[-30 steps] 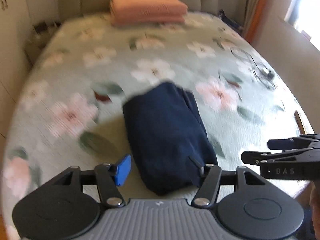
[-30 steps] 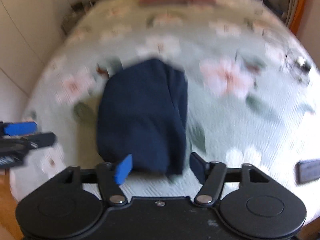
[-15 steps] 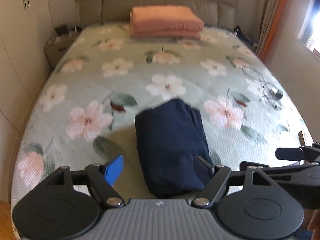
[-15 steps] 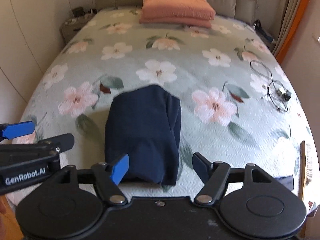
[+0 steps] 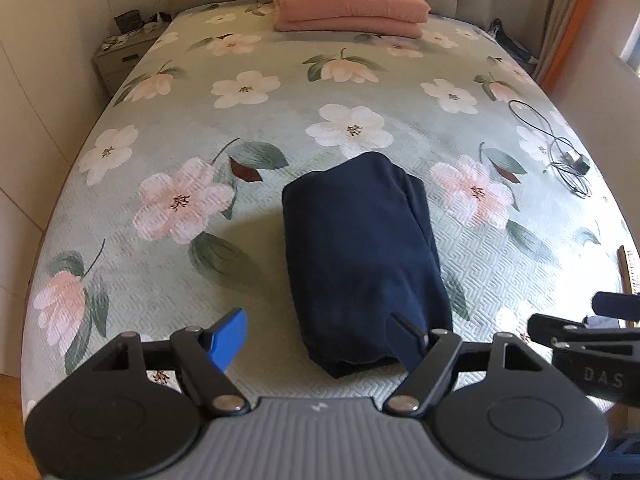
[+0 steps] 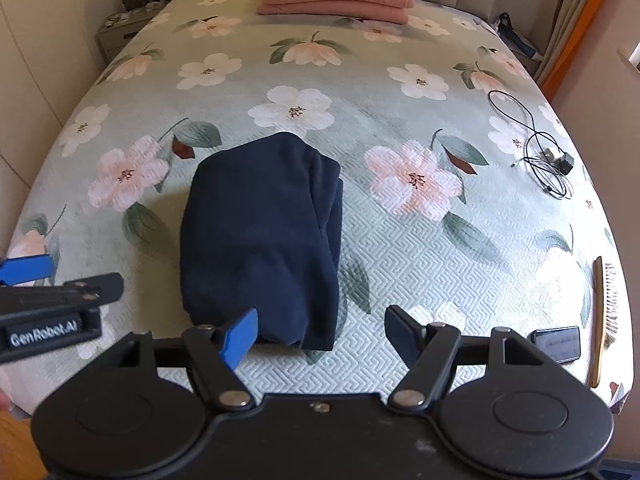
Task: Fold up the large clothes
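Note:
A dark navy garment [image 5: 360, 252] lies folded into a compact rectangle on the floral bedspread [image 5: 280, 128], near the foot of the bed. It also shows in the right wrist view [image 6: 260, 240]. My left gripper [image 5: 320, 338] is open and empty, held above the bed's near edge just short of the garment. My right gripper [image 6: 320, 332] is open and empty, also just short of the garment's near end. Each gripper shows at the edge of the other's view, the right one [image 5: 588, 328] and the left one [image 6: 52, 280].
Folded pink bedding [image 5: 348, 0] lies at the headboard. A black cable with a charger [image 5: 564, 156] lies at the right side. A phone [image 6: 558, 344] and a wooden brush [image 6: 598, 316] lie at the near right corner. A nightstand [image 5: 120, 56] stands at the far left.
Both grippers have drawn back and up from the folded garment, so more of the bed shows. The garment stays in place. Both grippers stay open.

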The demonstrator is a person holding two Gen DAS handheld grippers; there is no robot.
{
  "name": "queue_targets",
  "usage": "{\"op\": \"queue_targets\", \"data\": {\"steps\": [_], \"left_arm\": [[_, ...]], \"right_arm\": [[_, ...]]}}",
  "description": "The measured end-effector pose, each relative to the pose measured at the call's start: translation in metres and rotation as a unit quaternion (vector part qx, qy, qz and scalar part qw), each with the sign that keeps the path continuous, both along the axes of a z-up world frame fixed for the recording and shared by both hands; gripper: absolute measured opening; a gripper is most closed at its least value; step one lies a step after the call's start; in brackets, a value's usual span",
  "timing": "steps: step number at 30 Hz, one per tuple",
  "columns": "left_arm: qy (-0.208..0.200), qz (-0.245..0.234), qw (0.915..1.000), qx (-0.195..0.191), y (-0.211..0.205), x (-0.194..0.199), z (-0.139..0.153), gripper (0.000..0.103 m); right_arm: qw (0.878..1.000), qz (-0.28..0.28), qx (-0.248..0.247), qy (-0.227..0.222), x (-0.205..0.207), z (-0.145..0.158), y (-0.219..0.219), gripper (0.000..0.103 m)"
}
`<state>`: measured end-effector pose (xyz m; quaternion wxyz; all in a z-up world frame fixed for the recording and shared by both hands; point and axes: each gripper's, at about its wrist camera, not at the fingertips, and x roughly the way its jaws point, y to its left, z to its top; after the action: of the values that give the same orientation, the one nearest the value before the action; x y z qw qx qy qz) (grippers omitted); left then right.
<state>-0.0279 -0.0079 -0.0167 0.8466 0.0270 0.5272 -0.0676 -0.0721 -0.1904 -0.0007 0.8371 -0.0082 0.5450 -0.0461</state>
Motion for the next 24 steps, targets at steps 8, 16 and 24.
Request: {"op": "queue_targets", "data": {"steps": [8,16,24], "left_arm": [[0.01,0.003,0.9999,0.002,0.01,0.018,-0.004,0.078],[0.013,-0.014,0.9998,0.01,0.001,0.028,-0.006,0.078],[0.007,-0.029,0.9994,0.018,-0.007,0.032,-0.008,0.078]], "right_arm": [[1.0,0.002,0.0,0.006,0.01,-0.002,0.002,0.084],[1.0,-0.006,0.011,0.015,0.018,-0.006,0.0,0.084],[0.999,-0.016,0.016,0.023,0.021,-0.009,-0.001,0.084]]}}
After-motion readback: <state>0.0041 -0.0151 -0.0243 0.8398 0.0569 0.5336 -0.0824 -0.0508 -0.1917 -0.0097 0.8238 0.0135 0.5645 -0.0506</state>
